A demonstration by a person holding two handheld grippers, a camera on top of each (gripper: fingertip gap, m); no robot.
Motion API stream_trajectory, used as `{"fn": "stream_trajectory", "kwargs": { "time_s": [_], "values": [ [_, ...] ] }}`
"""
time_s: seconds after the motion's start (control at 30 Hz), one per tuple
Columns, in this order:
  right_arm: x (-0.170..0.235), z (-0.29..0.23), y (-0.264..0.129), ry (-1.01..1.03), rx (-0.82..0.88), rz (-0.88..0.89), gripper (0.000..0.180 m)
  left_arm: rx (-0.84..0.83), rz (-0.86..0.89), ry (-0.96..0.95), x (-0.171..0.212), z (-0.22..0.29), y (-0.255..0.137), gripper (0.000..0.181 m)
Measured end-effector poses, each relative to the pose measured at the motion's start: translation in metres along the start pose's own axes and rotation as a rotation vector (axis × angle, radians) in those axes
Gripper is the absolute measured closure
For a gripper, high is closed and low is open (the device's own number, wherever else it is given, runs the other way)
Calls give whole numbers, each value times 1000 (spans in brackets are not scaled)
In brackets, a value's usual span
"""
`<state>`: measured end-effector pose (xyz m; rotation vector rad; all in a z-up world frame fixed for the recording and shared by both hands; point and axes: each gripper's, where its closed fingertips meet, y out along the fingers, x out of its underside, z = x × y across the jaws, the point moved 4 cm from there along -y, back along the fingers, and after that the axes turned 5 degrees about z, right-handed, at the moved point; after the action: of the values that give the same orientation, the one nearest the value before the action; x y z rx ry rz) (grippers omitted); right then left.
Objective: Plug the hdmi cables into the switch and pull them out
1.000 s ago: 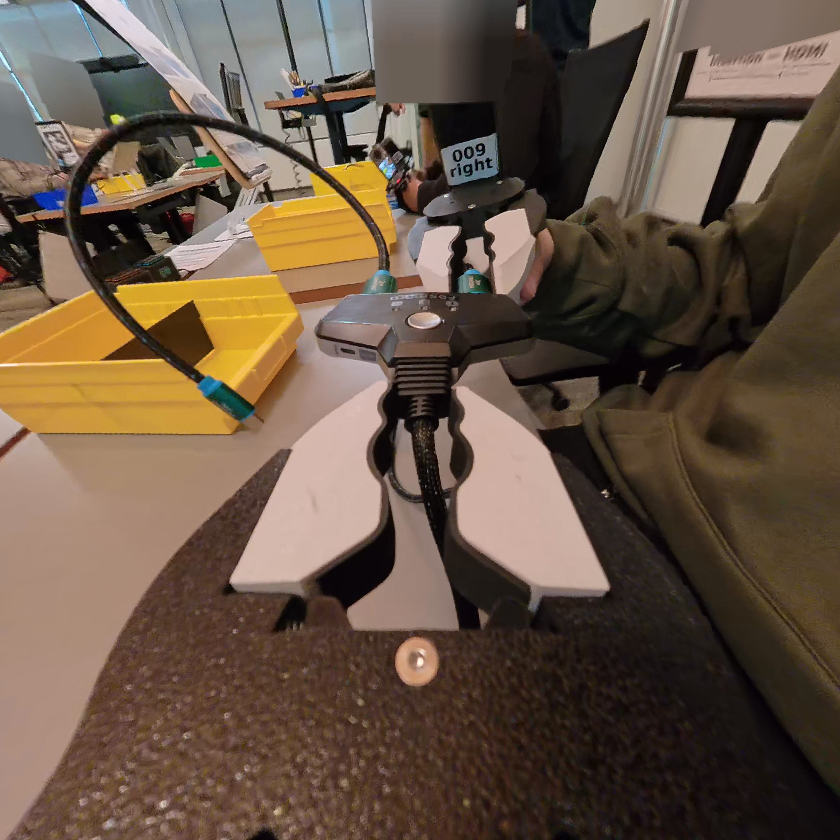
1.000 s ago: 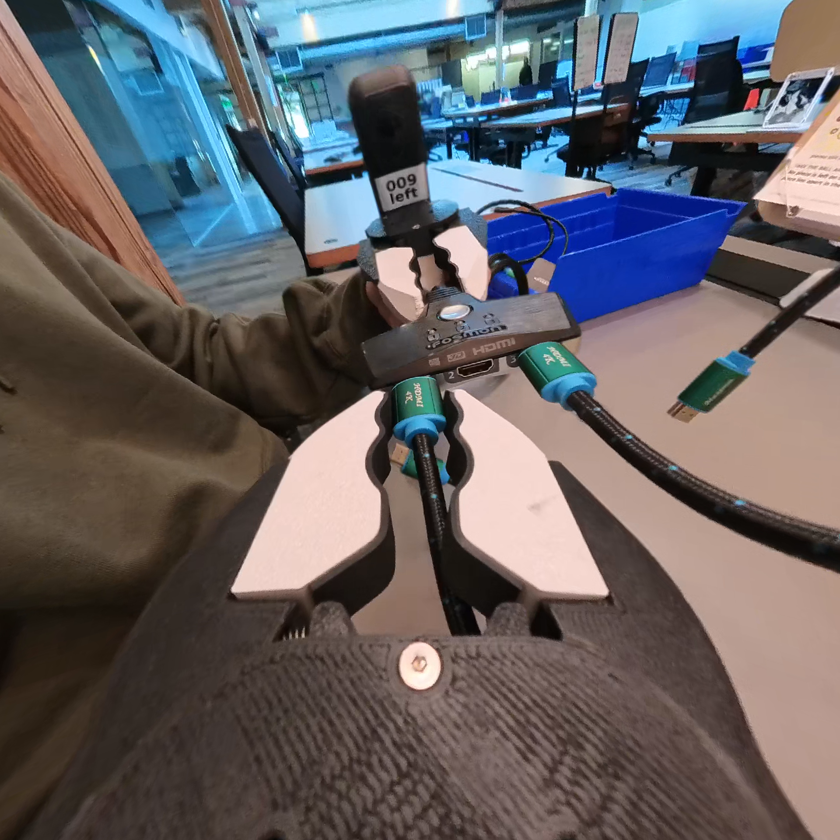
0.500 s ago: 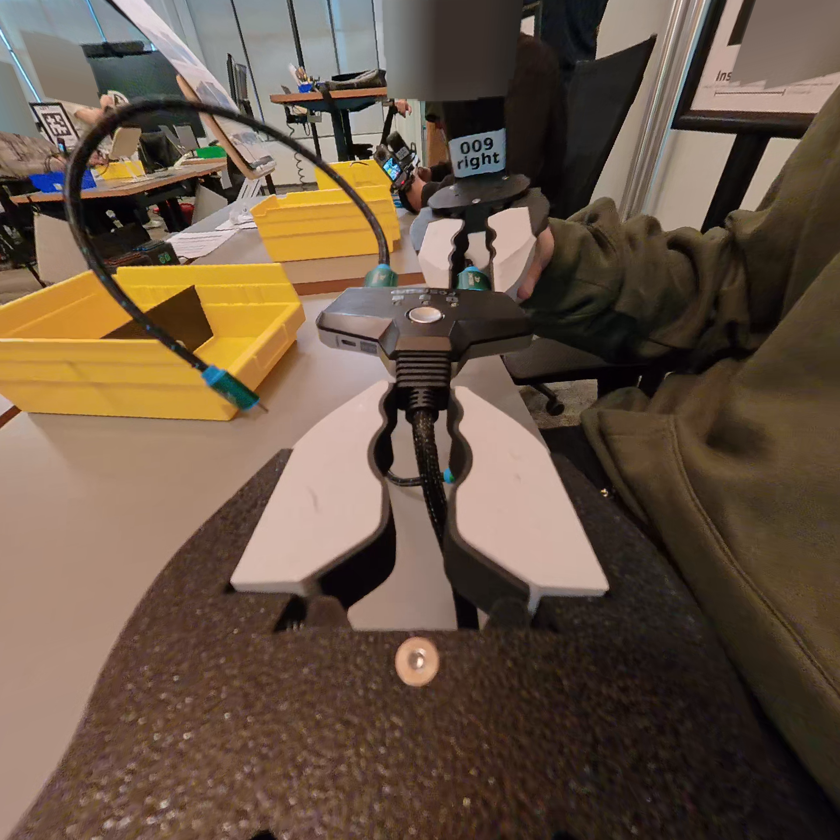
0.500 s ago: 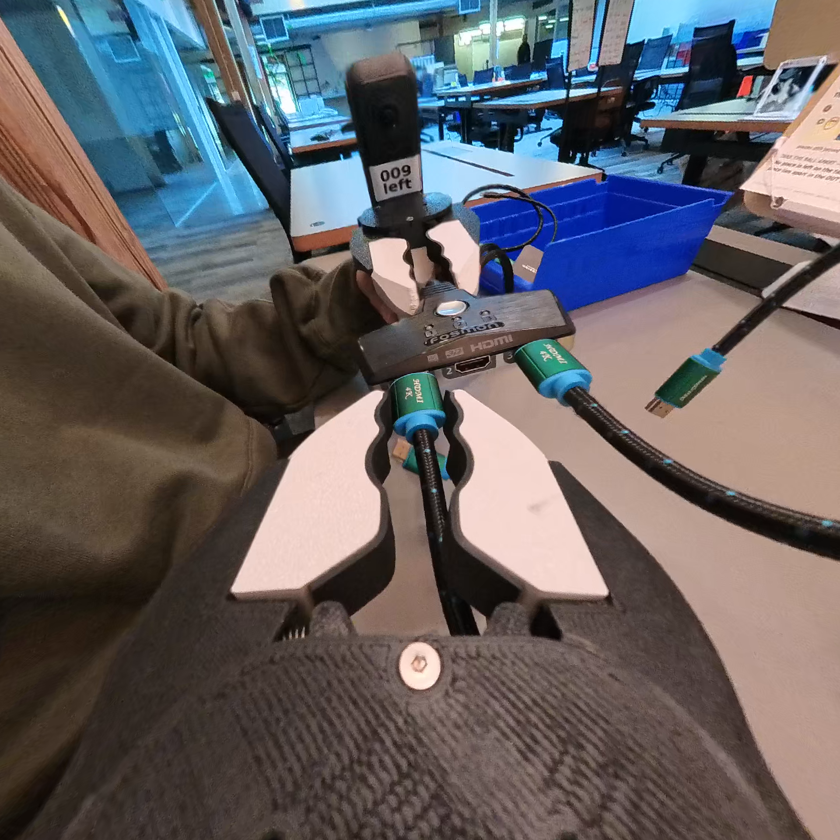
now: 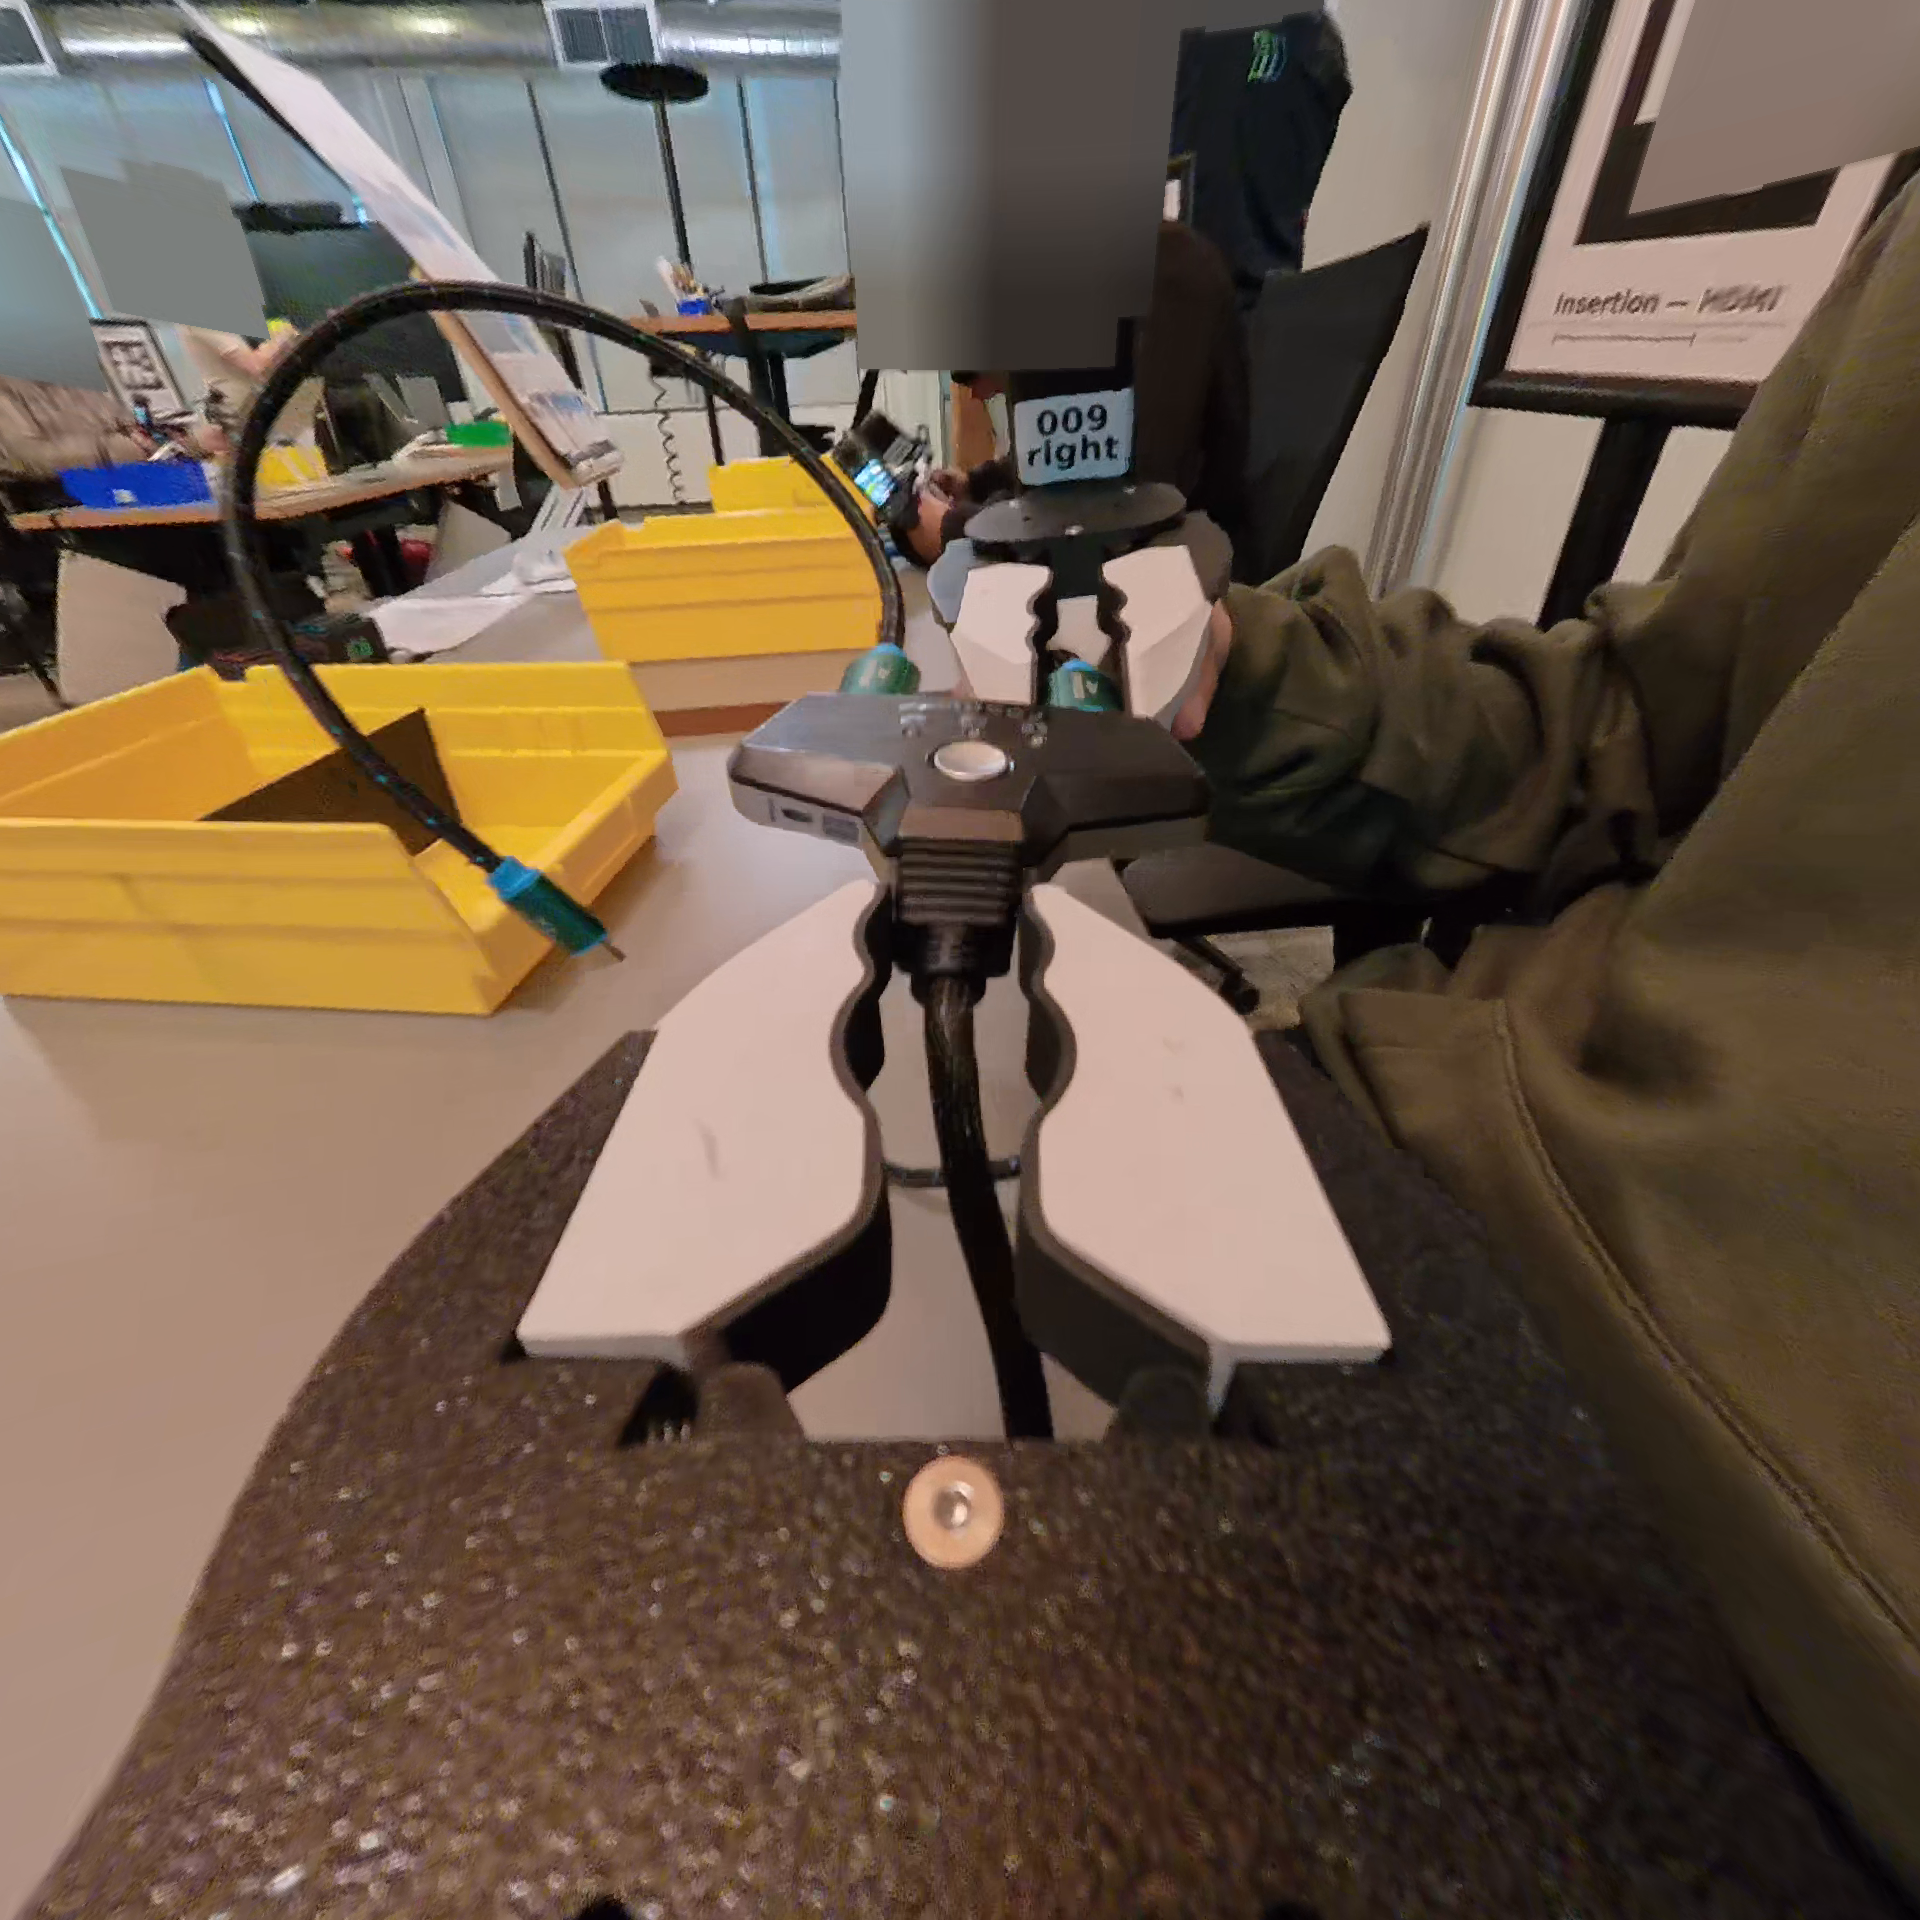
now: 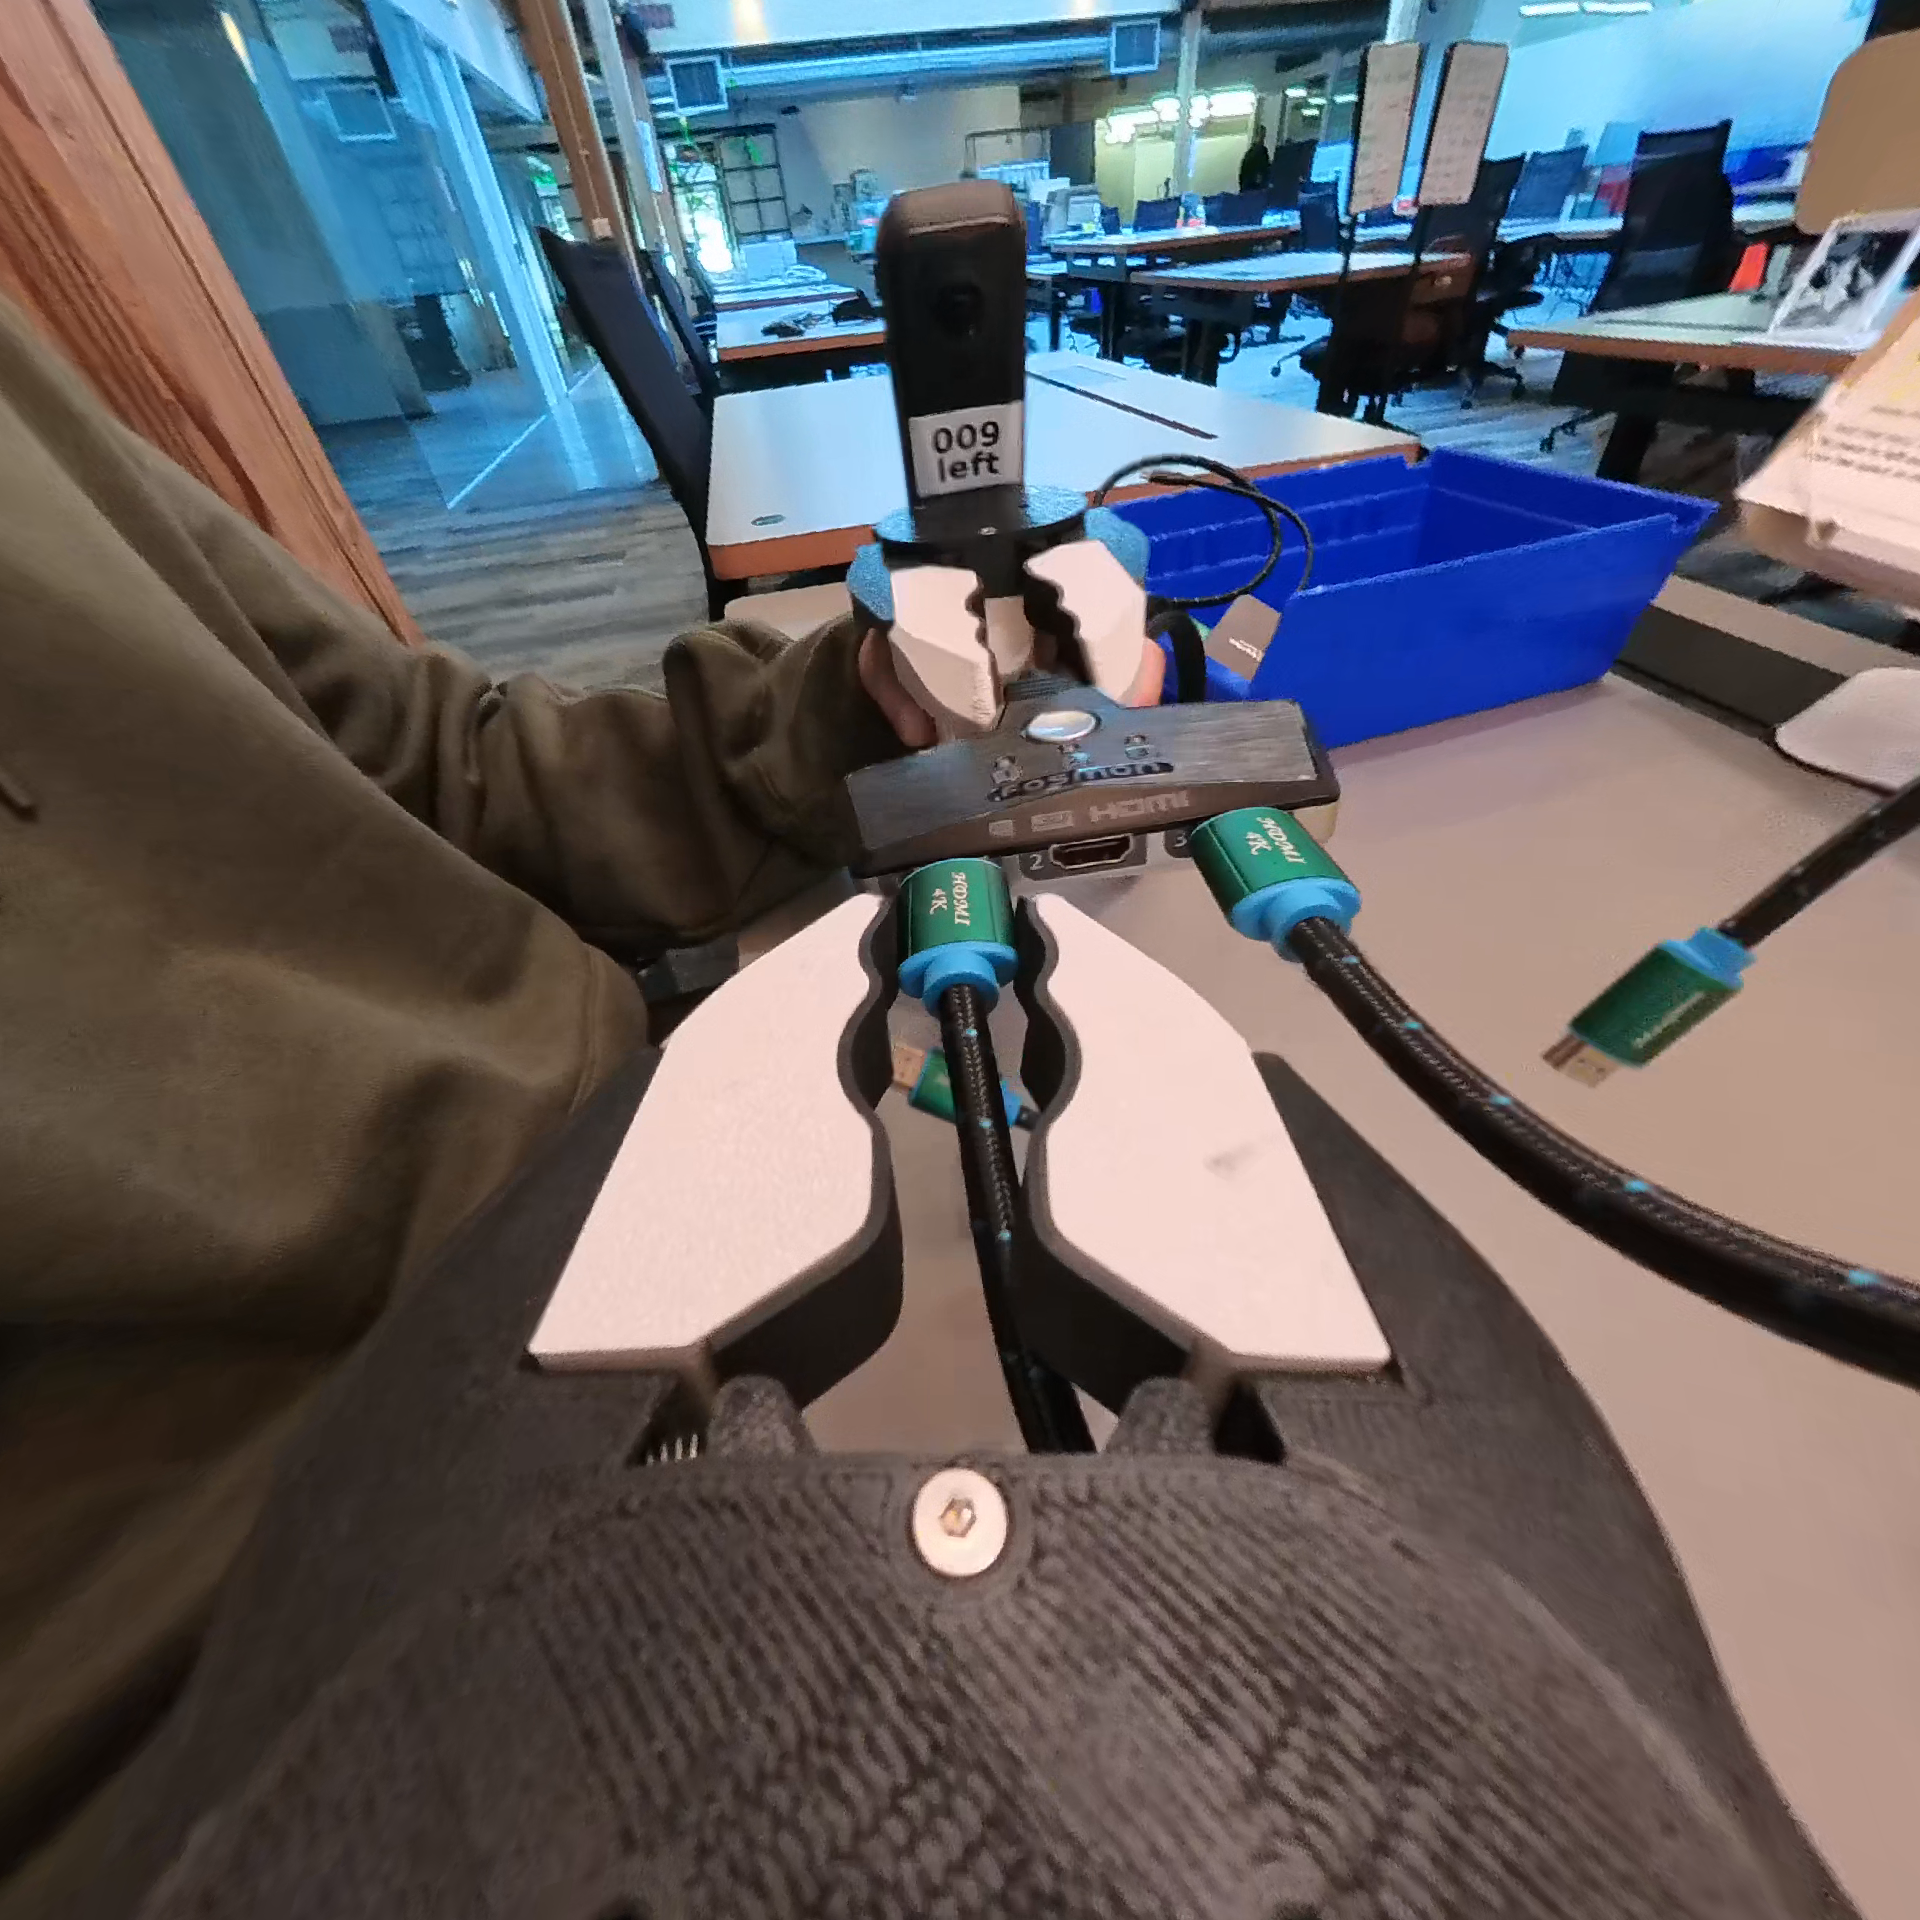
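Observation:
The black HDMI switch [image 5: 966, 769] is held over the grey table's near edge. My left gripper [image 5: 954, 909] is shut on the ribbed collar [image 5: 954, 883] of the switch's own black cable. My right gripper [image 6: 954, 920] is shut on a green HDMI plug [image 6: 954, 909] seated in the switch's [image 6: 1091, 774] left port. The middle port [image 6: 1091, 854] is empty. A second green plug [image 6: 1273, 862] sits in the right port; its braided cable loops up and its free green plug [image 6: 1652, 1003] hangs in the air, also showing in the left wrist view [image 5: 545, 914].
Yellow bins [image 5: 312, 831] stand on the table to the left in the left wrist view. A blue bin [image 6: 1455, 582] stands behind the switch in the right wrist view. A person's olive sleeves [image 5: 1455, 727] hold both grippers. Another small green plug [image 6: 930, 1086] lies under my right fingers.
Both grippers keep their hold. The switch and both grippers have shifted slightly together; the gripped plug stays seated in its port.

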<state>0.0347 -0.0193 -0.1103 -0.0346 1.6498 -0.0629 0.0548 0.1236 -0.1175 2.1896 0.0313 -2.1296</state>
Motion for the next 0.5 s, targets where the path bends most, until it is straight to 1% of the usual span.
{"fn": "stream_trajectory", "kwargs": {
  "time_s": [0.1, 0.2, 0.33, 0.43, 0.5],
  "values": [
    [-4, -1, 0, -35, -4, 4, 158, 9, -4, -33, -1, 1, 3, 159],
    [-4, 3, -1, -33, 13, -8, 158, -26, 6, 24, -2, -2, 3, 159],
    [-5, 8, -3, 0, 18, 29, 158, -48, 57, 36, -1, -6, 5, 159],
    [-4, 9, -1, 52, 36, 16, 158, -61, 48, 43, -4, -6, 2, 159],
    [-4, 8, 0, 32, 65, -15, 158, -55, 42, 18, -3, -8, 1, 159]
  ]
}}
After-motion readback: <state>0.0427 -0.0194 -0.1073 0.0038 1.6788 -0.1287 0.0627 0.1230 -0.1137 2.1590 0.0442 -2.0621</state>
